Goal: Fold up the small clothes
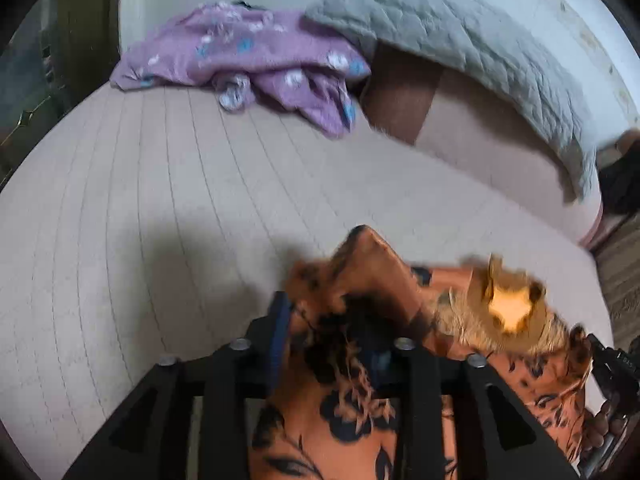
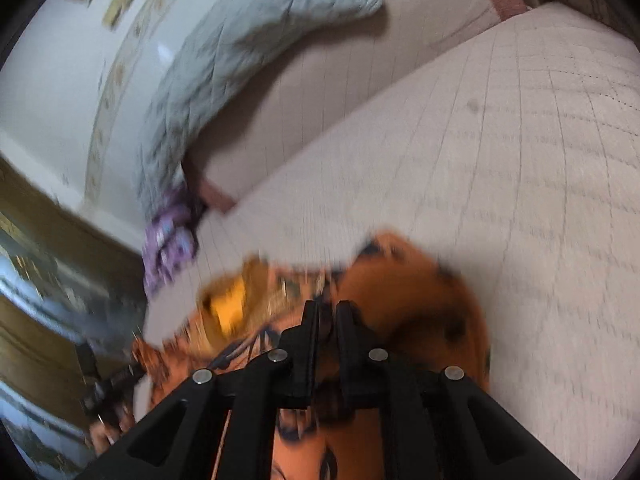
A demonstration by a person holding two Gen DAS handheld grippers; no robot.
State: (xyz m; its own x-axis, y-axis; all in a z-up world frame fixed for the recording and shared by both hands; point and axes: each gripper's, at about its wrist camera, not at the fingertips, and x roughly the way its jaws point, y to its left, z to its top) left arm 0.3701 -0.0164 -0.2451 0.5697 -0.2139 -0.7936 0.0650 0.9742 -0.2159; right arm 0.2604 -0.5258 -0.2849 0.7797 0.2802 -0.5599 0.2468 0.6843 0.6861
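Note:
An orange garment with a dark leaf print [image 1: 344, 432] lies bunched at the near edge of the bed [image 1: 140, 200]; a yellowish inner patch [image 1: 508, 304] shows on it. My left gripper [image 1: 350, 292] stands with its jaws apart, and a fold of the garment is heaped between and over them; its right finger is mostly hidden by cloth. My right gripper [image 2: 327, 306] is shut on another part of the orange garment [image 2: 400, 292], with cloth pinched in the narrow gap. Each gripper shows at the edge of the other's view: the right gripper [image 1: 612, 364] and the left gripper [image 2: 104, 388].
A crumpled purple flowered garment [image 1: 248, 52] lies at the far side of the bed, beside a grey quilted pillow [image 1: 460, 40]. The same pillow [image 2: 240, 40] and purple garment [image 2: 168, 240] appear blurred in the right wrist view. Wooden floor [image 1: 624, 272] lies past the bed's right edge.

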